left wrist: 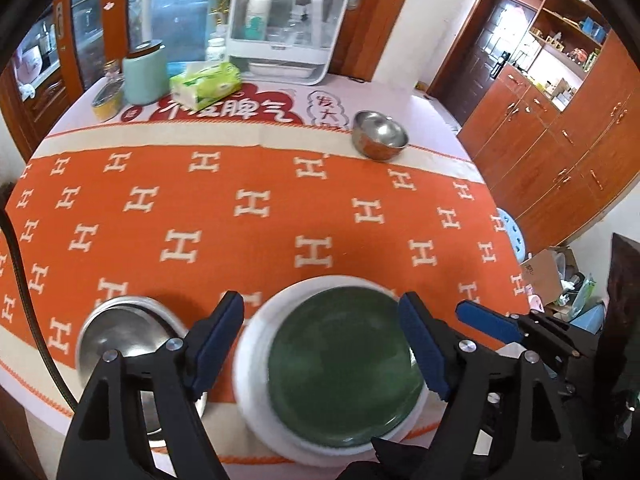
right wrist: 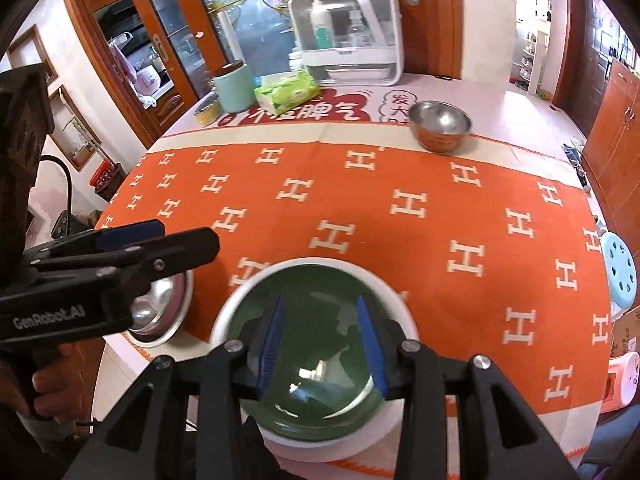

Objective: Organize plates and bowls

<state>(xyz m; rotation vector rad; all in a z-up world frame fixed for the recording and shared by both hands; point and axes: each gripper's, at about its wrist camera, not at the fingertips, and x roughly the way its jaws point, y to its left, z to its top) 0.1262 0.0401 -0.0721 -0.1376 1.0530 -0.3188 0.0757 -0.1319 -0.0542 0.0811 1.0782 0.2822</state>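
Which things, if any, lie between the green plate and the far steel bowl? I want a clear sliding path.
Nothing: only bare orange cloth lies between the green plate and the far steel bowl, seen in both wrist views.

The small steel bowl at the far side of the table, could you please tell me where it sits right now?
The small steel bowl stands far right in both wrist views, on the orange cloth's pale far border, right of the green tissue pack.

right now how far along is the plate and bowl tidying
Looks done: the green plate sits stacked on the white plate at the near edge. In hand: nothing; the left claw and right claw hover open over that stack, gripping neither. Left: the near steel bowl beside the stack and the far steel bowl across the cloth are still apart.
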